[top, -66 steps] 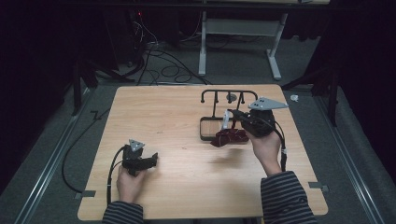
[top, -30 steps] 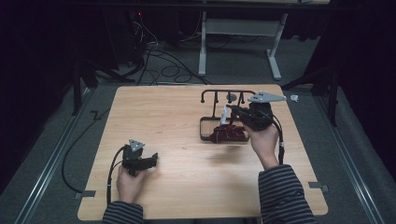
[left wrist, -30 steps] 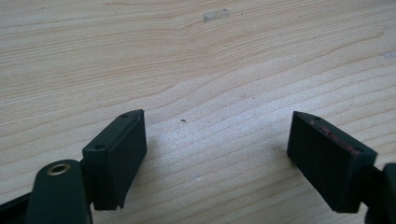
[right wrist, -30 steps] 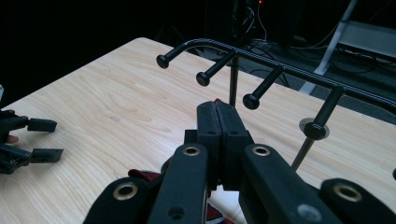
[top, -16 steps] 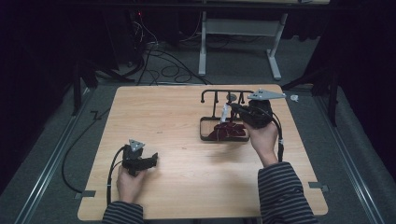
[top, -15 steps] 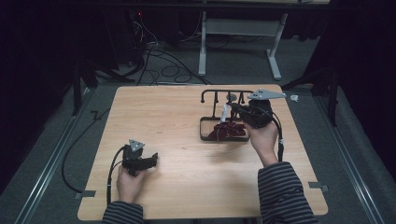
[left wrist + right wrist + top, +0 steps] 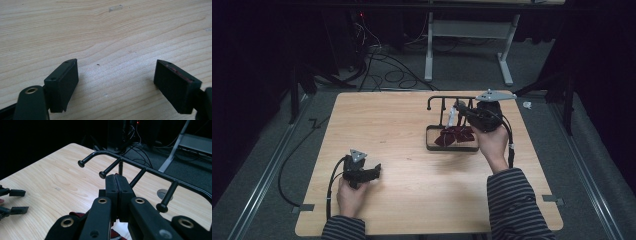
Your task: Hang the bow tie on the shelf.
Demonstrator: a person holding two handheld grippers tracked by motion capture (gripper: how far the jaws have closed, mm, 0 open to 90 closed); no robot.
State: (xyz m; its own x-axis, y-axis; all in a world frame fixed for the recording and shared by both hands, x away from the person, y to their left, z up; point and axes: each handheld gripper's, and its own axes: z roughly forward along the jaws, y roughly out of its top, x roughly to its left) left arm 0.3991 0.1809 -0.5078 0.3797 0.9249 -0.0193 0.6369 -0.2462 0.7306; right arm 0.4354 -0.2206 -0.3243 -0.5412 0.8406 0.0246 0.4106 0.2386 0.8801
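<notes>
Wooden table (image 7: 412, 125), high view. A black rack (image 7: 447, 102) with pegs is standing toward the 1 o'clock part of the table, its tray base (image 7: 432, 142) lying just in front of it. A dark red cloth (image 7: 454, 136) is lying in the tray, with a small white tag (image 7: 452, 118) showing above it, against the rack.

Right gripper (image 7: 460, 107): the person's right hand (image 7: 489, 142) is holding it over the tray, jaws pointing toward 9 o'clock, the grey three-cornered plate (image 7: 495, 95) riding on top. In the right gripper view the right gripper's pads (image 7: 117, 188) are sitting pressed flat together. A strip of the red cloth (image 7: 75, 214) is showing below the jaw arms, but I cannot tell whether any of it is pinched between the pads. Beyond the pads, the rack's peg bar (image 7: 150, 171) is running across, four knobbed pegs pointing toward the camera.

Left gripper (image 7: 375, 170): the left hand (image 7: 349, 195) is resting it on the table at about 7 o'clock, well apart from the rack, jaws pointing toward 3 o'clock. In the left gripper view the left gripper (image 7: 116, 82) is showing its jaws spread wide, bare wood grain between them, nothing held.

Cables (image 7: 382, 65) are lying on the grey floor beyond the table at 12 o'clock.
</notes>
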